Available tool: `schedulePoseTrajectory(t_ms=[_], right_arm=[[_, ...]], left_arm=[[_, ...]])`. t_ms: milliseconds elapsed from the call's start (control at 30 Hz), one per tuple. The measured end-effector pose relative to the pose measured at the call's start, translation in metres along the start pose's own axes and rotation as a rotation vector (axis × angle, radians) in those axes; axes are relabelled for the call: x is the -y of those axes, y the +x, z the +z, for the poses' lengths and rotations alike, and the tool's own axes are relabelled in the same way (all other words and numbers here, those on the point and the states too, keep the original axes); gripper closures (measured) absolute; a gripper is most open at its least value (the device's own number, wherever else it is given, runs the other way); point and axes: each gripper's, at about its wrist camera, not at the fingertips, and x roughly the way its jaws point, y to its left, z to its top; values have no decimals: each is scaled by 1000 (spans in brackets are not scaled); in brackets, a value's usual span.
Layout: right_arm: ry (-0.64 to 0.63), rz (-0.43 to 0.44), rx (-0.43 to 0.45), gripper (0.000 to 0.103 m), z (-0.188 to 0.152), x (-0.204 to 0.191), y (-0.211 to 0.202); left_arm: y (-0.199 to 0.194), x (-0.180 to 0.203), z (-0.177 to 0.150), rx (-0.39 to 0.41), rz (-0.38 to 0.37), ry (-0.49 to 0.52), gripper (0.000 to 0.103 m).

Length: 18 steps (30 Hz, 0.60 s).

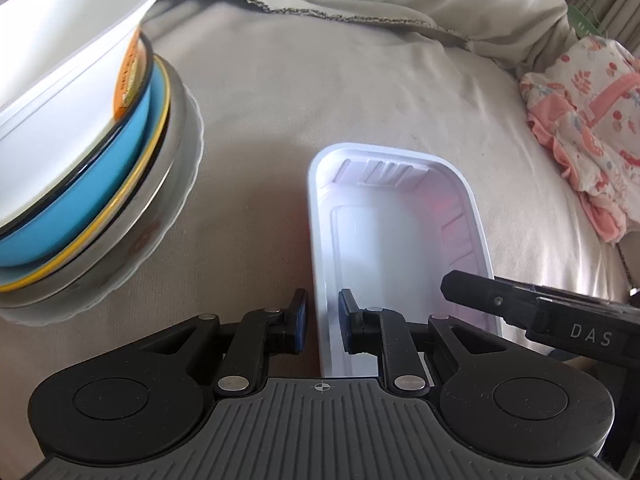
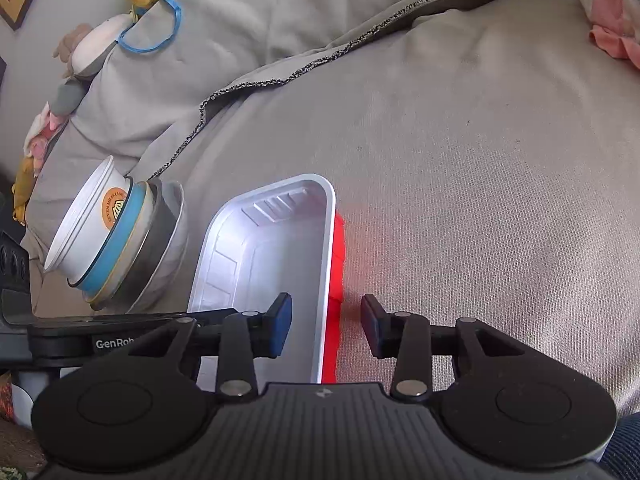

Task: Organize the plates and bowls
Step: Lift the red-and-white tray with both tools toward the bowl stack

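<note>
White tray (image 1: 400, 240) lies on the soft bed cover (image 1: 280, 120), beside the bowl stack (image 1: 80, 140); left gripper (image 1: 323, 322) and right gripper (image 2: 326, 326) straddle opposite walls, jaws unclenched; thin walls may flex, tray may slip free.

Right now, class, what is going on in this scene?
A person works two handheld grippers on a rectangular tray, white inside and red outside, lying on a grey fabric-covered cushion. The left gripper and right gripper each straddle one long wall, jaws not visibly pressing. A stack of bowls and plates stands beside it.
</note>
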Motion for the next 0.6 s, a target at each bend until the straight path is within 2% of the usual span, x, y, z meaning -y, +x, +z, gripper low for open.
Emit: schedulePoseTrajectory(t_ms=[233, 300, 400, 533, 600], right_arm=[[-11, -14, -3, 64, -1, -4, 2], [-21, -15, -6, 64, -2, -7, 2], [-13, 27, -35, 64, -7, -9, 5], [-56, 12, -31, 64, -13, -19, 5], [-31, 25, -36, 64, -11, -14, 6]], left_arm=[[-4, 7, -17, 73, 15, 75, 83], [-6, 7, -18, 50, 10, 76, 83], [-10, 2, -20, 11, -12, 40, 83], [-10, -5, -18, -7, -26, -5, 83], [-9, -8, -16, -14, -30, -20, 83]])
